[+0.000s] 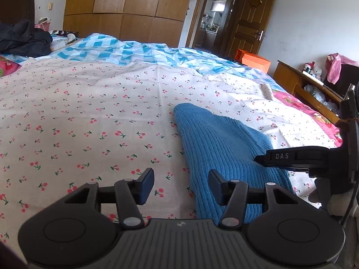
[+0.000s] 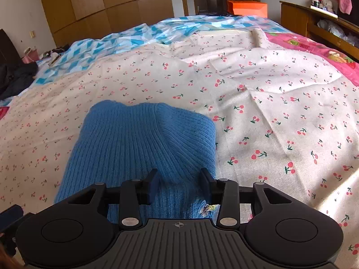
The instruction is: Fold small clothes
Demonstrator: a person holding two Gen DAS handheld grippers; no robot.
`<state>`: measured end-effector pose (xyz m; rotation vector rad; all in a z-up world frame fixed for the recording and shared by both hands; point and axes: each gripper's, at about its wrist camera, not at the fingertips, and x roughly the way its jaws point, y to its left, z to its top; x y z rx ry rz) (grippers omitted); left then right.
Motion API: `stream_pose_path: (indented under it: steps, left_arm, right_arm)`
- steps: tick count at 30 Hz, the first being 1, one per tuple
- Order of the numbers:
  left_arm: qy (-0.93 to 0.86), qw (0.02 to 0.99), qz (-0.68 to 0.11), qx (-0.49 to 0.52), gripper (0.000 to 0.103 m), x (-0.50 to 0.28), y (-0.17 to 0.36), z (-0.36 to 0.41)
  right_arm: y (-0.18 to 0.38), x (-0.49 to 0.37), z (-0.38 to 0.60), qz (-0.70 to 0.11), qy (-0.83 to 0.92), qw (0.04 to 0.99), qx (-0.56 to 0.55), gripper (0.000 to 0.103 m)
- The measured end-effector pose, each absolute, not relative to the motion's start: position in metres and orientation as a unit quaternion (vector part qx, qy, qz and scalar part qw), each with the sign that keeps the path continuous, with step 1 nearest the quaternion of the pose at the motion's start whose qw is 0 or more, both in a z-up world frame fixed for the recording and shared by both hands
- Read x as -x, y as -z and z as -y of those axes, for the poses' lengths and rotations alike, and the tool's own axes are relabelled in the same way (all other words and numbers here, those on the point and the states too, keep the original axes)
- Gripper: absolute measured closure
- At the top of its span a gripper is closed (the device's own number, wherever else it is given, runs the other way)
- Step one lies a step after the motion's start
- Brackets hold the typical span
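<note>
A blue ribbed knit garment (image 2: 143, 139) lies folded on the cherry-print bed sheet (image 2: 258, 103). My right gripper (image 2: 179, 182) is open, its fingers just above the garment's near end, with blue knit between them. In the left wrist view the garment (image 1: 215, 141) lies to the right. My left gripper (image 1: 181, 185) is open over the sheet (image 1: 89, 116) at the garment's left edge; its right finger (image 1: 216, 185) is over the knit. The right gripper (image 1: 291, 157) shows from the side over the garment.
A blue-and-white checked cloth (image 1: 134, 51) lies at the far side of the bed. Dark clothes (image 1: 22, 38) sit at the far left. An orange box (image 1: 253, 59) and a wooden cabinet (image 1: 300, 83) stand to the right. Wardrobes (image 1: 125, 4) line the back wall.
</note>
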<state>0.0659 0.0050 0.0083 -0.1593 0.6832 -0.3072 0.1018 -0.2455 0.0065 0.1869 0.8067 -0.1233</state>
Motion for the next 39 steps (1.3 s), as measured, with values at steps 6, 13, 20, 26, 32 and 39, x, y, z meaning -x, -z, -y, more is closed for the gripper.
stream_pose_path:
  steps: [6,13,20,26,32,39]
  left_arm:
    - [0.138,0.937,-0.312,0.079,0.046,-0.077,-0.03,0.0]
    - [0.145,0.938,-0.313,0.027,0.046,-0.141,-0.033,0.051]
    - [0.133,0.917,-0.376,-0.013,0.045,-0.169,0.017,0.084]
    - [0.124,0.92,-0.371,-0.018,0.045,-0.164,0.008,0.085]
    - [0.124,0.924,-0.36,-0.042,0.044,-0.143,0.007,0.085]
    - [0.122,0.922,-0.363,-0.052,0.044,-0.13,-0.001,0.084]
  right_arm:
    - [-0.022,-0.094,0.254,-0.341,0.023,0.932,-0.116,0.064]
    - [-0.015,-0.117,0.264,-0.297,-0.006,0.945,-0.137,0.064]
    - [0.021,-0.126,0.308,-0.34,0.006,0.919,-0.198,0.066]
    - [0.028,-0.123,0.314,-0.348,0.005,0.911,-0.219,0.062]
    - [0.012,-0.11,0.306,-0.314,0.003,0.928,-0.2,0.06]
    - [0.022,-0.118,0.299,-0.351,0.009,0.921,-0.167,0.057]
